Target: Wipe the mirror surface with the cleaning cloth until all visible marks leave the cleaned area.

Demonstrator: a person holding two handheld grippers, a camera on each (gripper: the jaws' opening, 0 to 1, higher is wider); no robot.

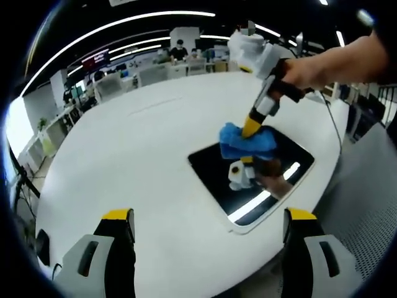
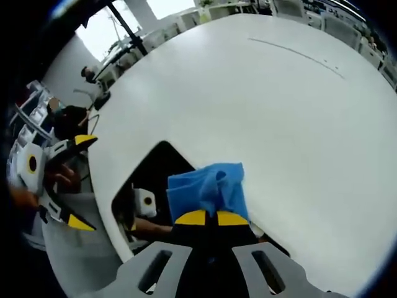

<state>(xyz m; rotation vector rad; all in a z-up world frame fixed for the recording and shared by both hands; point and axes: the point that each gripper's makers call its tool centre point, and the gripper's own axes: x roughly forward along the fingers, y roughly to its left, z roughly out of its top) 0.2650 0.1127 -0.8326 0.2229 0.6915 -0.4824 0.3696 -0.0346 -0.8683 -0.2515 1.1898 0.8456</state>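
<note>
The left gripper view is taking in the whole mirror (image 1: 251,180), lying flat near the white table's (image 1: 142,155) edge, with the right gripper (image 1: 250,128) pressing the blue cloth (image 1: 245,143) onto its far end. The left gripper (image 1: 209,245) is hanging wide open, gripping nothing. In the right gripper view, jaws are pinching the cloth (image 2: 208,189); it is covering much of the mirror (image 2: 155,171), its surface marks unreadable.

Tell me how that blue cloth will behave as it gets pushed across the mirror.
Probably floppy: the blue cloth bunches in folds where the right tongs pinch it. Likely light, and apt to slide easily, since the mirror looks glossy.
</note>
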